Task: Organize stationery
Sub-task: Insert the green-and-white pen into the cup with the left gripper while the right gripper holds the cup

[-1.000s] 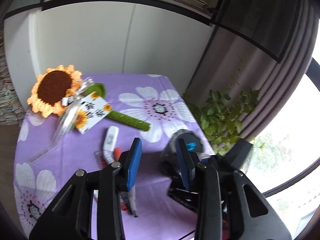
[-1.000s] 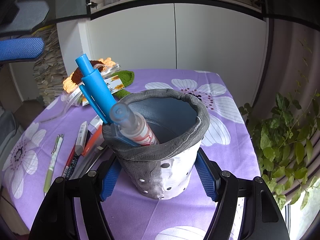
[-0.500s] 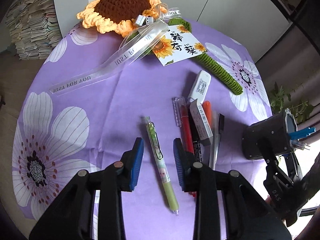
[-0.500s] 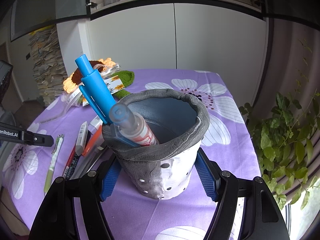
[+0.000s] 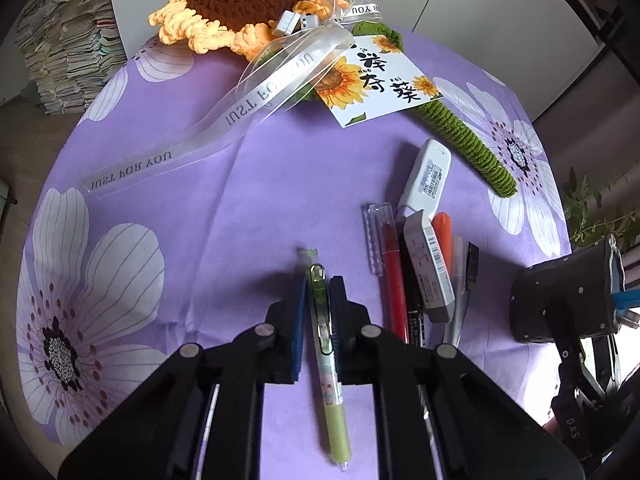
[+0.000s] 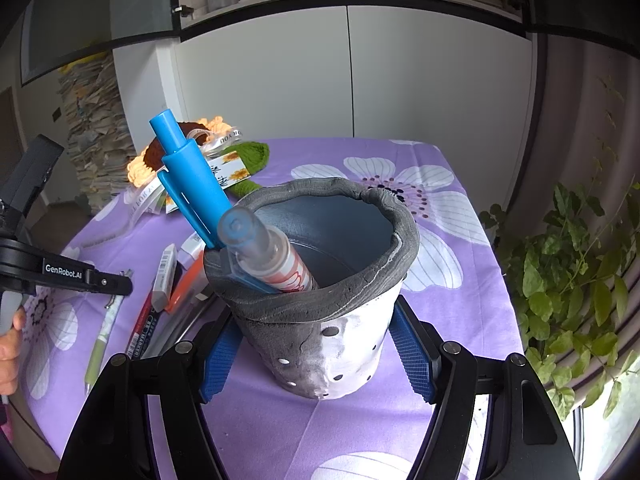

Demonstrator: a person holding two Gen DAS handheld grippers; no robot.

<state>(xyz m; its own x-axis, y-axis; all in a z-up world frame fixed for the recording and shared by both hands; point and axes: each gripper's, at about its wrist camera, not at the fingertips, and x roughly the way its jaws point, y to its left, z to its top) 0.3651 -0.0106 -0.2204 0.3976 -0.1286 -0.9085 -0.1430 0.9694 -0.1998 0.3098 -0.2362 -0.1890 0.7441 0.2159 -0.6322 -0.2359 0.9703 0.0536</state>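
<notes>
Two black grippers work over a surface (image 5: 256, 184) draped in purple cloth with white flower prints. Right gripper (image 6: 316, 354) clamps the base of a grey-and-white clay pen pot (image 6: 320, 304) holding a blue plastic pen (image 6: 192, 184). Left gripper (image 5: 318, 316) has narrowed fully onto a slim green gel pen (image 5: 326, 344) lying on the cloth. Beside it lies a cluster of markers (image 5: 416, 276); farther back, a crocheted yellow sunflower (image 5: 248, 4).

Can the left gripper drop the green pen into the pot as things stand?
Probably yes. The left gripper is shut on the green pen, the pot sits steadied in the right gripper, and its mouth is half free beside two pens.
</notes>
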